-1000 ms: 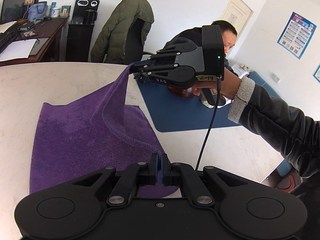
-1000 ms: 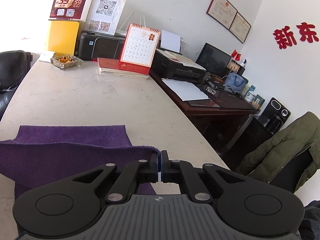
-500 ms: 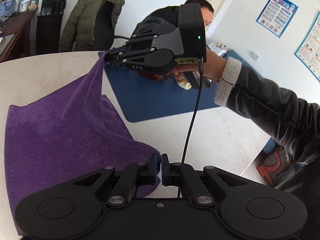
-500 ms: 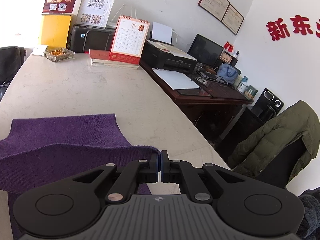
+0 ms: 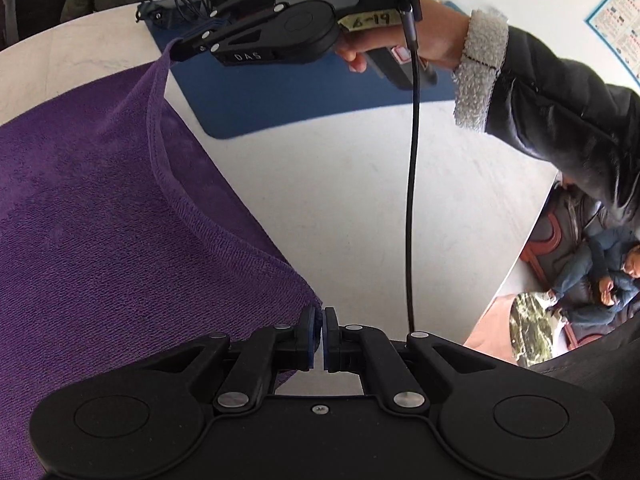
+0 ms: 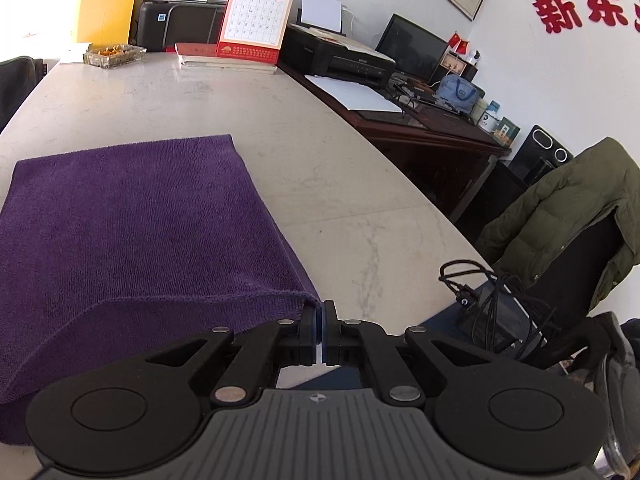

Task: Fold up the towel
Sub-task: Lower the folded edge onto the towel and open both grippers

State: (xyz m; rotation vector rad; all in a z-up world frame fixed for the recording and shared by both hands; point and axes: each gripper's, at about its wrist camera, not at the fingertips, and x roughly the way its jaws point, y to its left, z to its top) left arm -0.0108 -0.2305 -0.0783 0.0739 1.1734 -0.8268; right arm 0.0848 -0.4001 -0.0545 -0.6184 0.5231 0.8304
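An office room surrounds a pale marble-patterned counter (image 6: 328, 168) on which a purple towel (image 6: 132, 232) lies, with its near edge lifted off the surface. Only the right wrist view shows the far end of the counter: a desk calendar (image 6: 254, 20), a glass ashtray (image 6: 114, 55), a black printer (image 6: 340, 56) on the adjoining dark desk, and an olive padded jacket (image 6: 568, 216) draped over a chair. Only the left wrist view shows the blue mat (image 5: 280, 92) beyond the towel, the person's hand (image 5: 416, 40) with its fleece-cuffed dark sleeve (image 5: 560, 112), and the black cable (image 5: 412, 184) hanging from the right tool.

The left tongs (image 5: 319, 336) are closed on one near corner of the towel; the right tongs (image 6: 321, 334) are pinched on the other near corner, seen from outside in the left view at (image 5: 180, 46). The held hem (image 5: 160, 168) sags in a curve between the two corners, above the layer resting on the counter. In the right view the towel's long axis runs away from the tongs toward the calendar end, its far edge flat and straight on the counter.
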